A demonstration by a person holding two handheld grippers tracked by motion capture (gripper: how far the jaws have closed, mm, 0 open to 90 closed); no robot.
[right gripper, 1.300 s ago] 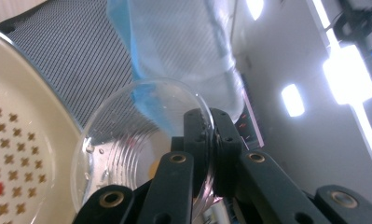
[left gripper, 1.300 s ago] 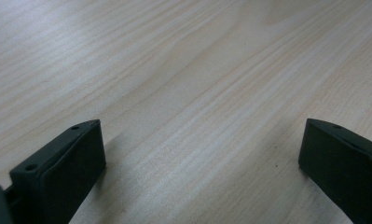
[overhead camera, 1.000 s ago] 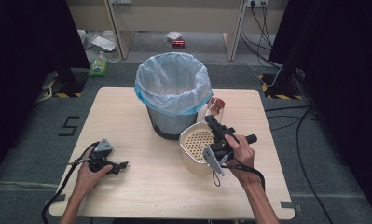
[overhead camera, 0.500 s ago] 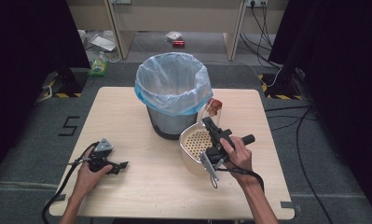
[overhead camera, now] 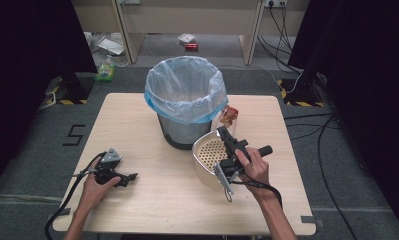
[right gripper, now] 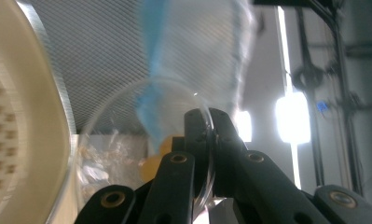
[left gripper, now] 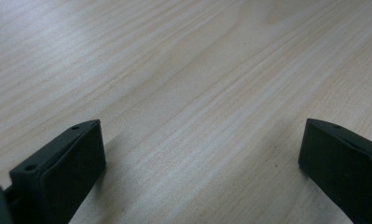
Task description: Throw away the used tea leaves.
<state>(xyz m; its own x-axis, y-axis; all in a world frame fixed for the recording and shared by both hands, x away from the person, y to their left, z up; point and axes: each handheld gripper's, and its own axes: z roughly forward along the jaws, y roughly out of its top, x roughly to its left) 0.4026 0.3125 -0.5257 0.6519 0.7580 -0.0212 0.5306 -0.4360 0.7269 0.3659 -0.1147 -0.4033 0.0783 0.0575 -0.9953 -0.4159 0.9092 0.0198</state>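
Fingers, right: we see the right gripper (right gripper: 210, 140) with its jaws pressed together on the thin rim of a clear plastic cup (right gripper: 127, 116); the rim runs between the two black tips, and the cup's lower part is lost behind the jaws.
Fingers, left: we see the left gripper (left gripper: 200, 161) spread wide over bare wood, nothing between its fingertips (left gripper: 62, 168); both tips are cut off at the bottom edge.
Right hand: from above, the right hand (overhead camera: 254, 167) holds its gripper (overhead camera: 222, 134) tilted up toward the bin; we cannot make out the clear cup from there.
Left hand: the left hand (overhead camera: 94, 182) rests its gripper (overhead camera: 133, 176) low on the table (overhead camera: 152, 200), near the front left, well apart from the rest.
Basket: a cream perforated basket (overhead camera: 210, 157) is tipped on its side just beside the right gripper and against the bin's base; in the right gripper view it is a blurred cream edge (right gripper: 30, 140).
Bin: a grey mesh bin (overhead camera: 179, 131) with a pale blue liner (overhead camera: 185, 90) stands near the table's middle.
Behind the bin: a reddish packet (overhead camera: 228, 116) peeks out, mostly hidden; we cannot tell what it is.
Through the cup: yellowish shapes, too blurred to name.
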